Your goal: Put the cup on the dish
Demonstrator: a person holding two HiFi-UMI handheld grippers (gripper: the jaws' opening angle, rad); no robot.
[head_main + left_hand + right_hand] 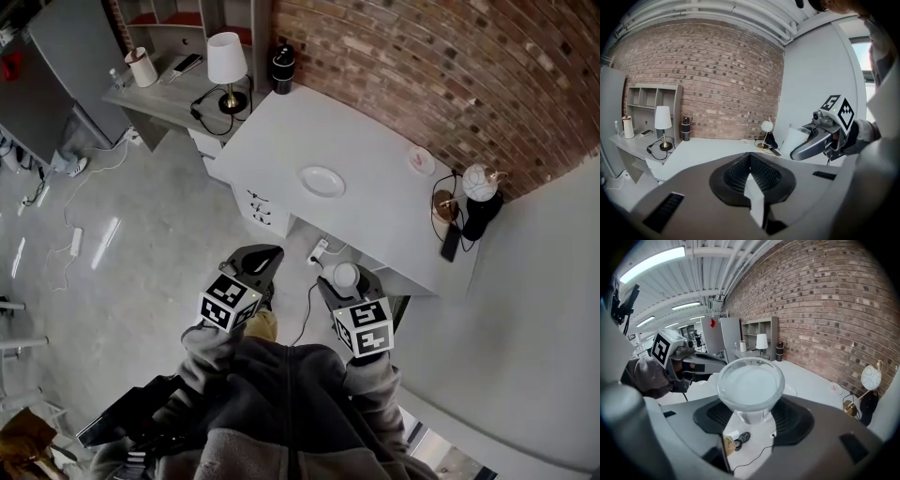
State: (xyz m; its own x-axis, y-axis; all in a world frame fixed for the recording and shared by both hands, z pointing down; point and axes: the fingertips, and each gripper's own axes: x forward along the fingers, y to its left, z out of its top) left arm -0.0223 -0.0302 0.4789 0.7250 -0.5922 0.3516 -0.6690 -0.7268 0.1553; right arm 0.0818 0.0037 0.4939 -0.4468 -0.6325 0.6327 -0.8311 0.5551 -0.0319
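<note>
My right gripper (344, 281) is shut on a clear cup (345, 275), which it holds upright by its lower part over the floor, short of the white table (375, 211). In the right gripper view the cup (750, 385) fills the middle between the dark pads (794, 420). A white dish (322, 181) lies in the middle of the table, well ahead of both grippers. My left gripper (257, 262) is level with the right one, to its left, shut with nothing in it. The left gripper view shows its pads (764, 176) meeting at the tips.
At the table's far left corner stands a black flask (282, 67). A small pink saucer (421, 159), a globe lamp (479, 183) and a phone (451, 242) sit near the right end. A side desk (159, 98) holds a table lamp (226, 66). Cables (309, 309) trail on the floor.
</note>
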